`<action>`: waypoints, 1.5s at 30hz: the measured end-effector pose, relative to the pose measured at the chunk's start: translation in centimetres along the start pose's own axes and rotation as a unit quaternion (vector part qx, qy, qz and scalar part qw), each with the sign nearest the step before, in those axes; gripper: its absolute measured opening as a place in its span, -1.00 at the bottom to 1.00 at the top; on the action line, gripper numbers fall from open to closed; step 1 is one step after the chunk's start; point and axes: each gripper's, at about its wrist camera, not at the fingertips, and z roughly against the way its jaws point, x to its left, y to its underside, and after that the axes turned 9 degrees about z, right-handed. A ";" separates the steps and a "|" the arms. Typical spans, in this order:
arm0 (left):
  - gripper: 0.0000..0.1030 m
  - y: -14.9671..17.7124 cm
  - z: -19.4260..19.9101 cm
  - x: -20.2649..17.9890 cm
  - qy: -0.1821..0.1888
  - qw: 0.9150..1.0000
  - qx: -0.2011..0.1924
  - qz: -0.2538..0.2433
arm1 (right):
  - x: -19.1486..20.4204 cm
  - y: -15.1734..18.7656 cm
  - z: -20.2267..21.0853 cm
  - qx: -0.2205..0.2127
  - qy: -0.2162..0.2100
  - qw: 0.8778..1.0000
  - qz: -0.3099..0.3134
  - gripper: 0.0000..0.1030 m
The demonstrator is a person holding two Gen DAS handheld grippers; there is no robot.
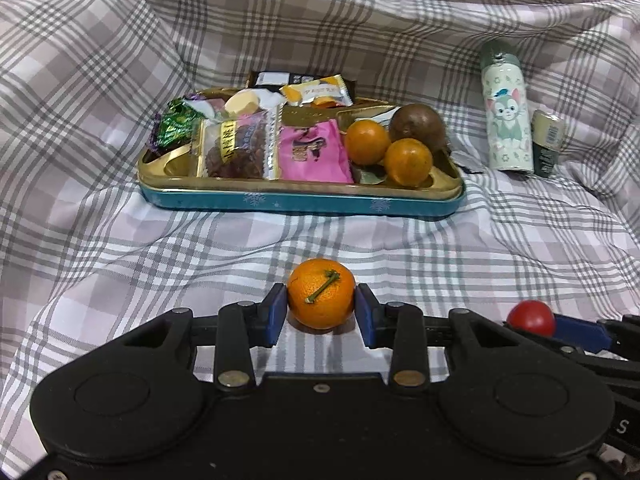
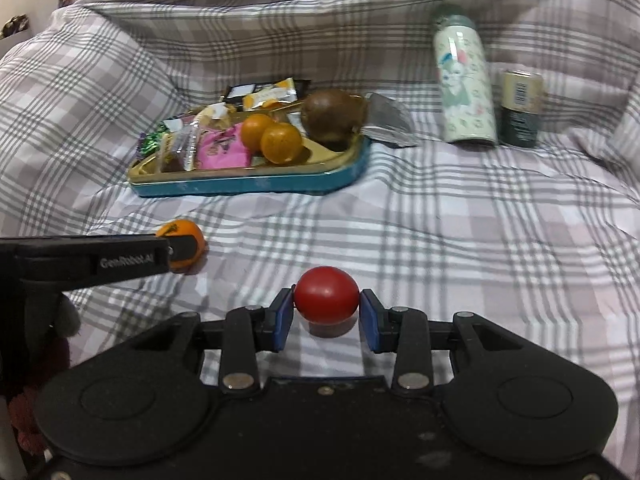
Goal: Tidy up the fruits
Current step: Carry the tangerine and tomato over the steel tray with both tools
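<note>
Two grippers: each at one loose fruit on the plaid sheet (image 1: 120, 240), both near the tin tray (image 1: 300, 200), on its front side.
Left gripper (image 1: 321, 308): blue pads touching both sides of a stemmed mandarin (image 1: 321, 298); closed on it.
Right gripper (image 2: 326, 312): pads flank a red tomato (image 2: 326, 295); left pad touching, right pad a sliver off; grip uncertain.
Tray contents: two mandarins (image 1: 390, 148), brown round fruit (image 1: 418, 124), wrapped snacks (image 1: 248, 140).
Right of tray: patterned bottle (image 1: 507, 108), small can (image 1: 549, 144), upright.
</note>
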 end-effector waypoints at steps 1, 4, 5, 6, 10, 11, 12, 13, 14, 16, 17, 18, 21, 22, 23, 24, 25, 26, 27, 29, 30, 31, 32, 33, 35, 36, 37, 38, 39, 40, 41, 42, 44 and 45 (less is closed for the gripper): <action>-0.12 0.1 0.3 -0.2 0.002 1.000 -0.005 -0.003 | -0.1 0.1 0.3 -0.001 0.003 1.000 -0.002 -0.26; -0.12 0.1 1.2 -0.5 0.005 1.000 -0.014 -0.005 | -0.4 0.5 1.5 -0.004 0.007 1.000 -0.011 -0.26; -0.12 0.1 1.5 -0.6 0.005 1.000 -0.014 -0.002 | -0.4 0.6 2.1 -0.006 0.009 1.000 -0.013 -0.26; -0.12 0.1 2.0 -0.6 0.006 1.000 -0.013 0.001 | -0.5 0.8 2.6 -0.009 0.010 1.000 -0.014 -0.26; -0.12 0.8 4.7 -1.0 0.006 1.000 -0.013 0.000 | -0.7 1.7 5.3 -0.019 0.011 1.000 -0.013 -0.26; -0.12 1.0 5.4 -1.3 0.003 1.000 -0.015 -0.002 | -0.7 2.0 6.0 -0.022 0.012 1.000 -0.013 -0.26; -0.12 1.3 6.1 -1.5 0.001 1.000 -0.015 -0.005 | -0.6 2.3 6.9 -0.025 0.013 1.000 -0.012 -0.26; -0.12 1.6 6.9 -1.8 -0.001 1.000 -0.013 -0.007 | -0.5 2.6 7.7 -0.028 0.013 0.999 -0.011 -0.26; -0.12 1.9 7.7 -2.1 -0.003 1.000 -0.011 -0.009 | -0.5 3.0 8.6 -0.033 0.012 0.999 -0.011 -0.26; -0.12 2.8 9.3 -2.7 -0.005 1.000 -0.009 -0.011 | -0.3 3.6 10.1 -0.040 0.013 0.999 -0.009 -0.26; -0.12 3.2 10.1 -3.0 -0.005 1.000 -0.007 -0.012 | -0.1 4.1 11.0 -0.044 0.014 0.999 -0.007 -0.26; -0.12 3.7 10.8 -3.3 -0.004 1.000 -0.004 -0.013 | 0.0 4.5 11.6 -0.047 0.015 0.999 -0.005 -0.26; -0.12 5.4 12.9 -3.9 0.003 1.000 0.006 -0.018 | 0.4 6.0 14.1 -0.057 0.020 0.998 0.000 -0.26; -0.12 6.0 13.5 -4.2 0.005 1.000 0.009 -0.020 | 0.4 6.5 14.8 -0.058 0.020 0.998 -0.001 -0.26; -0.12 6.7 14.2 -4.4 0.005 1.000 0.012 -0.023 | 0.5 7.1 15.5 -0.058 0.020 0.998 -0.003 -0.26; -0.12 7.2 14.7 -4.7 0.006 1.000 0.013 -0.026 | 0.6 7.6 16.1 -0.059 0.019 0.998 -0.006 -0.26; -0.12 7.9 15.3 -5.0 0.008 0.999 0.015 -0.030 | 0.6 8.3 16.8 -0.059 0.019 0.998 -0.009 -0.26; -0.12 8.6 15.8 -5.2 0.010 0.999 0.017 -0.034 | 0.7 8.8 17.2 -0.059 0.020 0.998 -0.012 -0.26; -0.12 9.2 16.3 -5.5 0.012 0.999 0.019 -0.037 | 0.8 9.4 17.7 -0.058 0.021 0.998 -0.015 -0.26; -0.12 10.6 17.2 -6.0 0.014 0.999 0.023 -0.043 | 1.0 10.5 18.6 -0.054 0.019 0.998 -0.021 -0.26; -0.12 11.2 17.5 -6.2 0.015 0.999 0.027 -0.044 | 1.0 11.1 18.9 -0.051 0.017 0.998 -0.023 -0.26; -0.12 11.8 17.8 -6.5 0.018 0.998 0.032 -0.043 | 1.1 11.6 19.2 -0.049 0.015 0.998 -0.026 -0.26; -0.12 12.3 18.1 -6.6 0.022 0.998 0.036 -0.043 | 1.3 12.1 19.4 -0.046 0.015 0.998 -0.027 -0.26; -0.12 12.9 18.3 -6.7 0.025 0.998 0.039 -0.043 | 1.4 12.7 19.5 -0.043 0.016 0.999 -0.027 -0.26; -0.12 13.9 18.6 -6.9 0.027 0.998 0.044 -0.043 | 1.8 13.6 19.7 -0.043 0.025 0.999 -0.020 -0.26; -0.12 14.2 18.7 -7.0 0.026 0.998 0.045 -0.042 | 1.9 14.0 19.7 -0.043 0.030 0.998 -0.017 -0.26; -0.12 14.6 18.7 -7.0 0.025 0.998 0.048 -0.041 | 1.9 14.4 19.6 -0.043 0.030 0.998 -0.016 -0.26; -0.12 14.9 18.7 -7.0 0.024 0.998 0.048 -0.041 | 1.9 14.7 19.6 -0.041 0.029 0.999 -0.018 -0.26; -0.12 15.2 18.8 -7.0 0.023 0.998 0.049 -0.042 | 1.9 15.0 19.5 -0.041 0.028 0.999 -0.021 -0.26; -0.12 15.5 18.8 -7.0 0.022 0.998 0.048 -0.042 | 1.7 15.3 19.5 -0.041 0.027 0.999 -0.023 -0.26; -0.12 15.8 18.8 -7.0 0.020 0.998 0.047 -0.043 | 1.7 15.5 19.5 -0.041 0.027 0.998 -0.026 -0.26; -0.12 16.0 18.7 -6.9 0.018 0.998 0.047 -0.044 | 1.6 15.7 19.3 -0.041 0.027 0.998 -0.028 -0.26; -0.12 16.6 18.6 -6.9 0.017 0.998 0.046 -0.046 | 1.4 16.1 19.0 -0.038 0.031 0.998 -0.033 -0.26; -0.12 16.8 18.5 -6.8 0.019 0.998 0.044 -0.046 | 1.3 16.3 19.0 -0.039 0.032 0.998 -0.034 -0.26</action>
